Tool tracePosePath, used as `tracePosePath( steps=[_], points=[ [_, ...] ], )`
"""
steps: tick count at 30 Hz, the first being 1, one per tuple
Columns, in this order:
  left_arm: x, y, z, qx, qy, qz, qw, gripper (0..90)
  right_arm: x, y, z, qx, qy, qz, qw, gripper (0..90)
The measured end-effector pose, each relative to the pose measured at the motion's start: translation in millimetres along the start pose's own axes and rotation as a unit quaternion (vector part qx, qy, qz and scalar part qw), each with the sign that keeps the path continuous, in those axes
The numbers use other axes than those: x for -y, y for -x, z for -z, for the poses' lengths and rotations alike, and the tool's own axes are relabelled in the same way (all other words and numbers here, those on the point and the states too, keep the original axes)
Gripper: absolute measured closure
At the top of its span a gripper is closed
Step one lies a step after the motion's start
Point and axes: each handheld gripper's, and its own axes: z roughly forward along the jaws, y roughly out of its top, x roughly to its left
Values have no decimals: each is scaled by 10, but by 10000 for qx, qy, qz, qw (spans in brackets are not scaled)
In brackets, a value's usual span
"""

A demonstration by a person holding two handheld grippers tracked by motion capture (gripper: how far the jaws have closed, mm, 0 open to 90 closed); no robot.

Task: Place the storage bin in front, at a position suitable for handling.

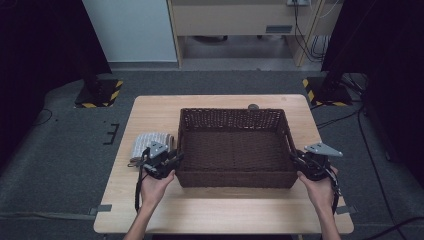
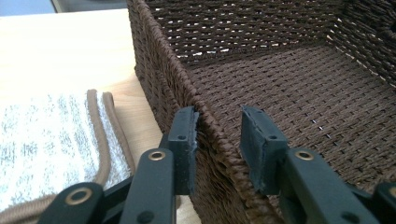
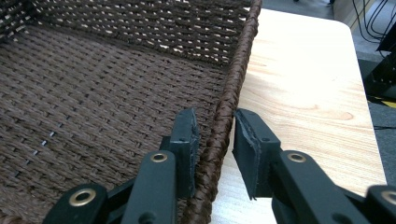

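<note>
A dark brown woven basket (image 1: 232,120) stands empty in the middle of the wooden table. My left gripper (image 1: 172,159) is at its near left corner. In the left gripper view the left gripper (image 2: 219,140) is open and straddles the basket's left rim (image 2: 205,116), with one jaw against the outside and the other apart inside. My right gripper (image 1: 298,161) is at the near right corner. It (image 3: 215,140) is open astride the right rim (image 3: 233,79), inner jaw close to the weave, outer jaw a little off it.
A folded grey-and-white cloth (image 1: 150,141) with brown trim lies on the table just left of the basket, under my left hand's side (image 2: 46,135). A small dark round object (image 1: 253,106) sits behind the basket. Bare wood (image 3: 303,70) lies to the right.
</note>
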Motion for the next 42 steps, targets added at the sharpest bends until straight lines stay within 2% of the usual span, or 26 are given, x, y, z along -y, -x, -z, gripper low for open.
tracePosePath(
  steps=[1,5,9,13,15,16,19,20,23,26,29,30,32,34,35,36,39,40,42],
  points=[
    [-2,9,11,-4,-23,52,10000,666,0,-6,1,16,0,3,10000,704],
    [18,24,43,-23,-17,40,10000,676,9,-33,13,88,-52,11,9999,716],
    [55,28,89,38,9,56,10000,674,31,-55,71,29,-137,-16,9999,717],
    [71,25,127,56,16,-22,10000,674,23,-64,96,-7,-178,4,9998,700],
    [66,31,127,37,6,-61,10000,674,-1,-45,104,-18,-84,-2,10000,652],
    [65,34,126,25,7,-92,10000,673,-47,-27,120,-21,73,-100,9999,590],
    [60,26,130,46,43,-144,9999,665,-123,7,114,-59,337,-163,9993,519],
    [58,20,138,66,90,-123,9999,665,-123,7,114,-59,337,-163,9993,519],
    [8,-13,242,141,392,-48,9991,547,-177,17,5,-68,422,-215,9989,444],
    [-27,-47,313,115,534,-43,9985,506,-180,-2,-111,-40,270,-183,9995,424],
    [-71,-174,406,-15,748,6,9972,464,-173,-27,-201,-1,77,-101,9999,418],
    [-71,-174,406,-15,748,6,9972,455,-170,-37,-226,1,40,-94,9999,421],
    [-63,-314,435,-156,769,95,9969,441,-164,-56,-260,22,-42,-47,10000,435],
    [-54,-360,439,-228,781,108,9966,427,-144,-71,-284,19,-77,-11,10000,466],
    [-43,-410,442,-289,772,121,9965,427,-144,-71,-284,19,-77,-11,10000,466],
    [-13,-511,445,-412,756,169,9961,411,-106,-62,-316,49,-186,-46,9998,500],
    [39,-659,436,-606,676,229,9956,394,-44,-29,-352,31,-417,-131,9990,576],
    [39,-659,436,-606,676,229,9956,390,-36,-29,-354,4,-397,-120,9991,604],
    [101,-799,400,-776,557,238,9951,381,-43,-50,-350,120,-434,-42,9990,641]
  ],
)
